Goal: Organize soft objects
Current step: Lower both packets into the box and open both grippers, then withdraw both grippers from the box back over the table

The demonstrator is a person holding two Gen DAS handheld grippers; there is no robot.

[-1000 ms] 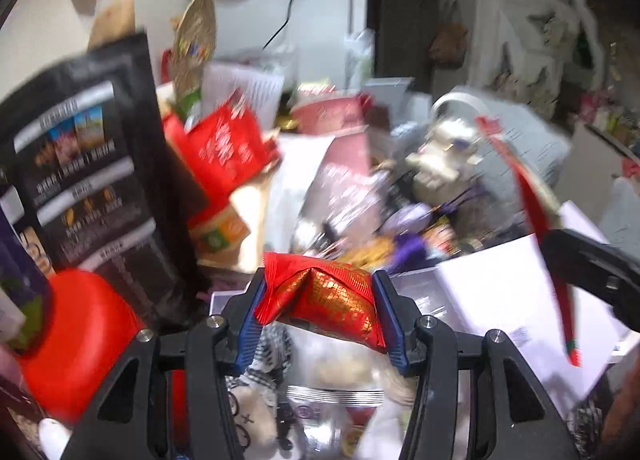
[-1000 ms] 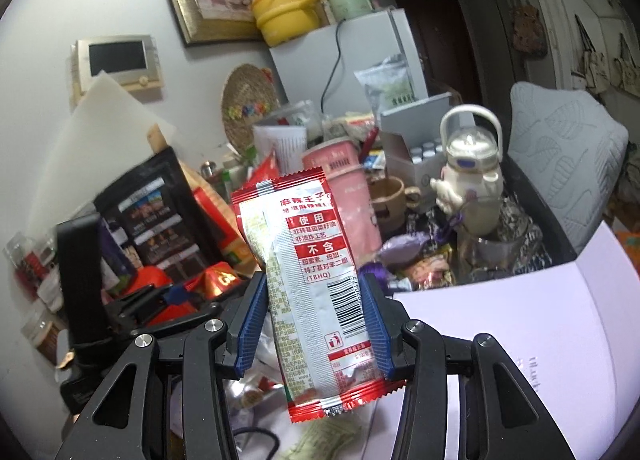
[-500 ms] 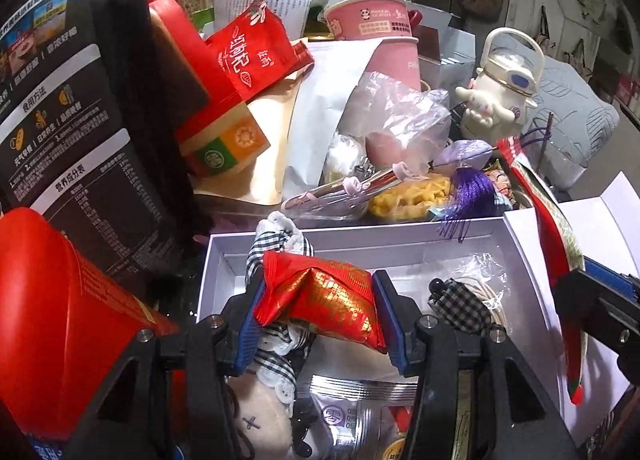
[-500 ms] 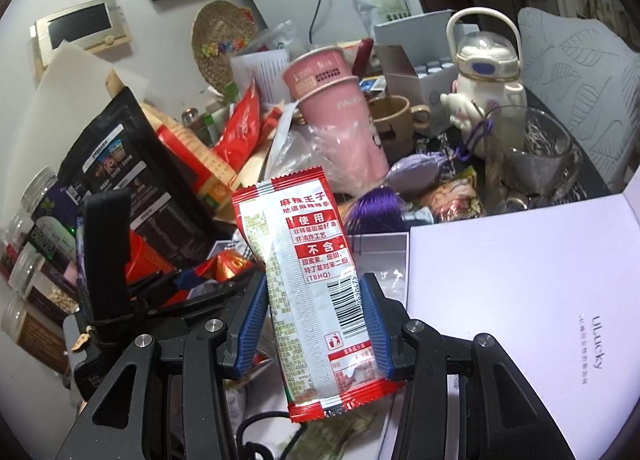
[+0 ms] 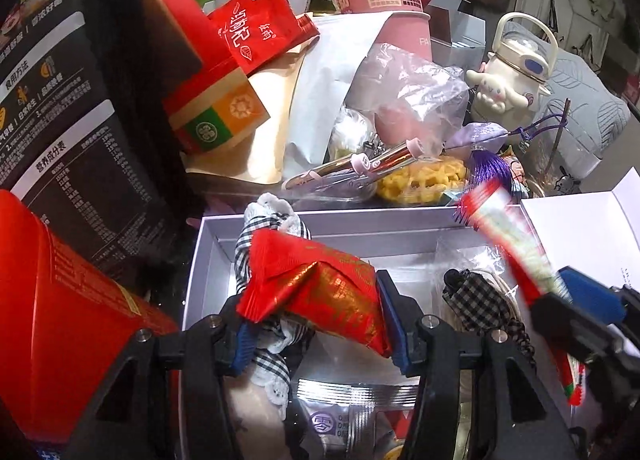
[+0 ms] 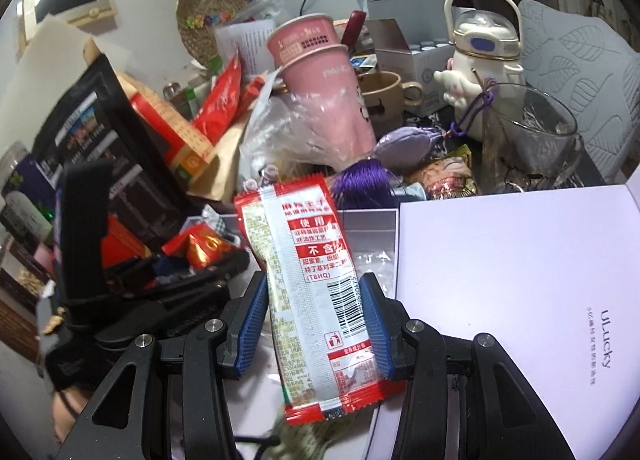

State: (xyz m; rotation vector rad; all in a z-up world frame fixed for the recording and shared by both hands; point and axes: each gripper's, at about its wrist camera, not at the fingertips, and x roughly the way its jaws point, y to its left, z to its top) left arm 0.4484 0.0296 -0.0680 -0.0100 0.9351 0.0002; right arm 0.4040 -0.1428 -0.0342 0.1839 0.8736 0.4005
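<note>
So we've got both tongs loaded. Our left gripper [image 5: 316, 324] is clamped on a puffy red foil snack pack [image 5: 320, 292], held right over the near left part of the open white box [image 5: 208, 260], with a checked cloth toy [image 5: 264, 236] under it. Our right gripper [image 6: 314, 314] is squeezed on a long red-and-white sachet [image 6: 308, 284], standing upright, just above the box's right edge beside the white lid [image 6: 520, 280]. A pink cup [image 6: 324, 71] stands well behind the box.
</note>
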